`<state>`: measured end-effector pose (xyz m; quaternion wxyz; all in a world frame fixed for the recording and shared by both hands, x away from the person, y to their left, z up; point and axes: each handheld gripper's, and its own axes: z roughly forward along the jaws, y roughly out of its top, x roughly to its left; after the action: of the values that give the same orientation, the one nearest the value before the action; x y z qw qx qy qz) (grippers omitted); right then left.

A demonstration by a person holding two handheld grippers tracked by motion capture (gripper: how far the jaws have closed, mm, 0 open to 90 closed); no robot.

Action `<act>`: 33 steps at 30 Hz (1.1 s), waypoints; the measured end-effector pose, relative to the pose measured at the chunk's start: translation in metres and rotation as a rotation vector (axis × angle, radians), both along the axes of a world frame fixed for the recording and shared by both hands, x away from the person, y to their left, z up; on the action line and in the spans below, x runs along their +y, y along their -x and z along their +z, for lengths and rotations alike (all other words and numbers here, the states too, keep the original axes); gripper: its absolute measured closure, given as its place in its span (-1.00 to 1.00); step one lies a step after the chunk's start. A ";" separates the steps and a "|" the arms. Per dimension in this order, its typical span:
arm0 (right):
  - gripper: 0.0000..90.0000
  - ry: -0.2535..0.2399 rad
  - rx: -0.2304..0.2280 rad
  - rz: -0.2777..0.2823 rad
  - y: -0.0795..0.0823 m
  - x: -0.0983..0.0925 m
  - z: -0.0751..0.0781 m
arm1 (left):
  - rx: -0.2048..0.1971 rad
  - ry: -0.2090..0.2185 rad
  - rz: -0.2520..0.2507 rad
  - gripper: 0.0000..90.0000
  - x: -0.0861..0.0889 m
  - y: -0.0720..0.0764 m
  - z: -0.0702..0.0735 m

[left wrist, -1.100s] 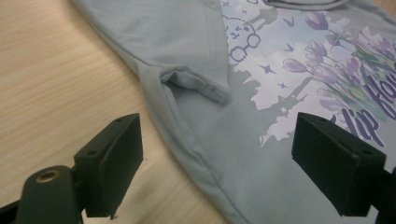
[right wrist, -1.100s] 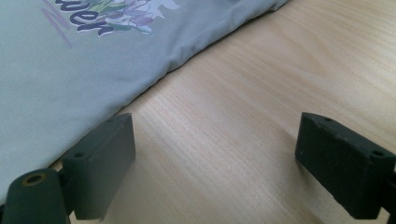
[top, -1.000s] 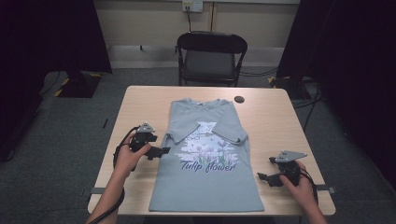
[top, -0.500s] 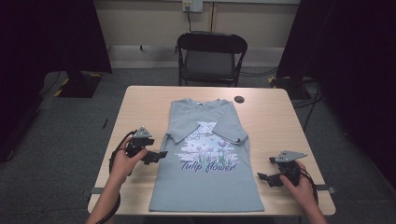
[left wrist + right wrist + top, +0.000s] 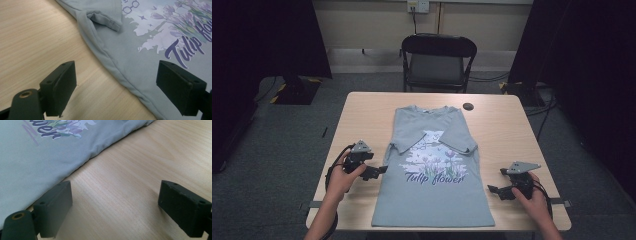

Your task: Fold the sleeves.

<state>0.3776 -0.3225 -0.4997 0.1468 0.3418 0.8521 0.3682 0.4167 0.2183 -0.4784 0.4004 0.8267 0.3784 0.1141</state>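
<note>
T-shirt (image 5: 432, 170), soft grey-green knit, lies flat and face up along the middle of the table (image 5: 502, 130), collar toward the far edge, hem at the near edge. Both short sleeves are folded inward over the chest. Print: purple tulips on a pale patch, script lettering "Tulip flower" below. Side seam shows a thick, slightly rippled hem in the left tool view. Table is light wood-grain laminate, rectangular with rounded corners.

Left tool (image 5: 381, 170) sits low at the shirt's left side seam, near the table's left edge; hand wrapped around its body, forearm coming in from the near edge. Its jaws stand wide apart, one over bare wood, the other over the fabric, straddling the seam; nothing gripped.

Right tool (image 5: 492, 190) rests near the table's near right corner, jaws pointing toward the shirt's right edge. Jaws spread wide, one just at the fabric edge, the other over bare wood; nothing held.

Small dark round object (image 5: 468, 106) near the far edge, too small to identify. Black folding chair (image 5: 439, 60) beyond the table.
</note>
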 end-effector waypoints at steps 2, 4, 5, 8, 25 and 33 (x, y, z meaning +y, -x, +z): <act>-0.75 0.000 0.000 0.000 0.000 0.000 0.000 | 0.003 0.001 0.005 -0.64 0.002 0.001 -0.001; -0.75 0.000 0.000 0.000 0.000 0.000 0.000 | 0.003 0.000 0.009 -0.64 0.004 0.002 -0.002; -0.75 0.000 0.000 0.000 0.000 0.000 0.000 | 0.000 -0.002 0.009 -0.64 0.005 0.002 -0.002; -0.75 0.000 0.000 0.000 0.000 0.000 0.000 | 0.000 -0.006 0.018 -0.64 0.007 0.005 -0.004; -0.75 0.000 0.000 0.000 0.000 0.000 0.000 | -0.017 -0.045 0.030 -0.64 0.018 0.020 -0.010; -0.75 0.000 0.000 0.000 0.000 0.000 0.000 | -0.021 -0.049 0.039 -0.64 0.024 0.025 -0.012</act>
<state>0.3777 -0.3226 -0.4997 0.1468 0.3419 0.8520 0.3682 0.3918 0.2424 -0.4900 0.3817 0.8274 0.3875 0.1397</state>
